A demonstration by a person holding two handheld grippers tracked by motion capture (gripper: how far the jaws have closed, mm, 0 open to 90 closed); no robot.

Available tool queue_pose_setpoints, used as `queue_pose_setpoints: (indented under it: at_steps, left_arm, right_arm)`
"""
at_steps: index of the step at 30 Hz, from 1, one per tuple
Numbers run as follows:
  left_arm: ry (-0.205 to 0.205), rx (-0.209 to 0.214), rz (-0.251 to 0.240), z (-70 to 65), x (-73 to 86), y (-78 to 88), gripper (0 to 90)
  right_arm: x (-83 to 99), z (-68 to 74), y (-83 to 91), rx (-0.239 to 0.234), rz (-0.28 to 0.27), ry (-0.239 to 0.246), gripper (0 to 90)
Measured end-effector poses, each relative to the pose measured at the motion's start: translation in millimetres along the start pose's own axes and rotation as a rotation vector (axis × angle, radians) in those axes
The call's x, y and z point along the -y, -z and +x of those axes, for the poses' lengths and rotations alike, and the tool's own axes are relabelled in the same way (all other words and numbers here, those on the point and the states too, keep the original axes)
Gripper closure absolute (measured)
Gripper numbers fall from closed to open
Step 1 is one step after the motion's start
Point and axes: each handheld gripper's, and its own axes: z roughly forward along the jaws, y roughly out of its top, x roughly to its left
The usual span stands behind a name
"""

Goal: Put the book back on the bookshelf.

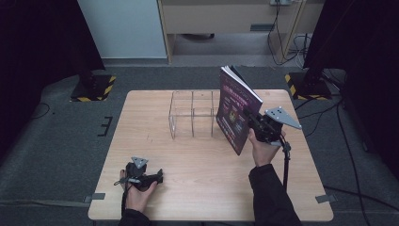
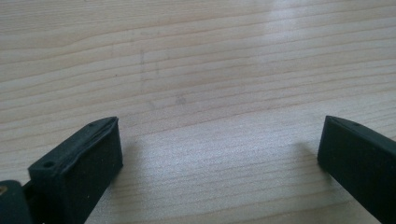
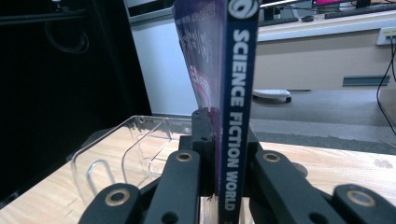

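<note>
Magazine [image 1: 236, 110] stands upright in my right gripper [image 1: 248, 117], jaws clamped on its spine, above the table [image 1: 197, 160] just right of the clear rack [image 1: 193, 114]. My left gripper [image 1: 157, 176] rests wide open. I'd keep the spine vertical and line it with a slot before lowering.

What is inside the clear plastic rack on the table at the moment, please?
The clear rack looks empty in its left and middle slots; the magazine, clamped by the right gripper, covers its right end.

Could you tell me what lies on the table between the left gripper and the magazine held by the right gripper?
Nothing: in the high view, bare wooden table separates the left gripper from the magazine; the clear rack stands farther back.
</note>
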Motion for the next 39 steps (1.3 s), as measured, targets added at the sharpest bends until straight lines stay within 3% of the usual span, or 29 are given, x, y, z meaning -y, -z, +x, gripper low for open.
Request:
queue_pose_setpoints:
  at_steps: [24,39]
  left_arm:
    - [0.000,0.000,0.000,0.1,0.0,0.0,0.0]
    - [0.000,-0.001,-0.001,0.0,0.0,0.0,0.0]
  right_arm:
    - [20.6,-0.1,-49.6,0.089,-0.029,-0.004,84.4]
    - [38.9,6.1,-56.2,0.127,-0.033,0.034,84.3]
